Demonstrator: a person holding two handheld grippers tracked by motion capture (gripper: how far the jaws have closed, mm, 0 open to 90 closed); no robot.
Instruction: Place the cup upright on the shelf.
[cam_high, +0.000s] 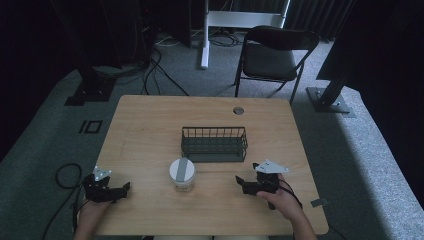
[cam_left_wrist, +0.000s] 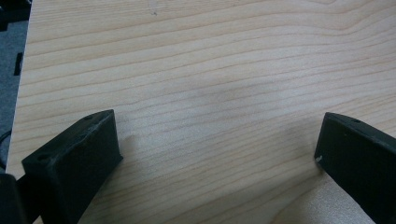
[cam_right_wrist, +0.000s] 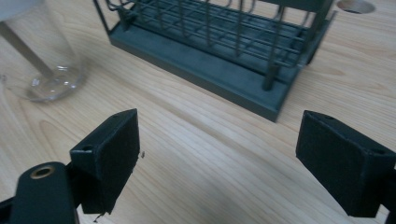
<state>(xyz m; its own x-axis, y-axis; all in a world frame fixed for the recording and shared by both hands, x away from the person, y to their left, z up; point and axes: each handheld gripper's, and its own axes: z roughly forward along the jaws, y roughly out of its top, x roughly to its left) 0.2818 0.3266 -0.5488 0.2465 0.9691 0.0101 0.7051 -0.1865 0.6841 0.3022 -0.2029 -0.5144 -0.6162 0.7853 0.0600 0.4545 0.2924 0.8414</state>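
Note:
A clear glass jar (cam_high: 182, 174) with a white and grey lid stands near the middle of the wooden table (cam_high: 150, 125). Behind it sits a dark wire basket (cam_high: 214, 144) with nothing visible in it. My left gripper (cam_high: 121, 190) rests near the front left edge, held by a hand, and its jaws stand wide apart over bare wood (cam_left_wrist: 217, 140). To the right of the jar, my right gripper (cam_high: 242, 183) points left, open and holding nothing (cam_right_wrist: 217, 135). In the right gripper view the jar's glass base (cam_right_wrist: 44, 70) is at the upper left and the basket (cam_right_wrist: 219, 42) lies ahead.
A round cable hole (cam_high: 238, 110) is in the table behind the basket. A folding chair (cam_high: 272, 55) stands on the carpet beyond the far edge. Cables trail on the floor to the left (cam_high: 67, 175). Dark stands flank the table.

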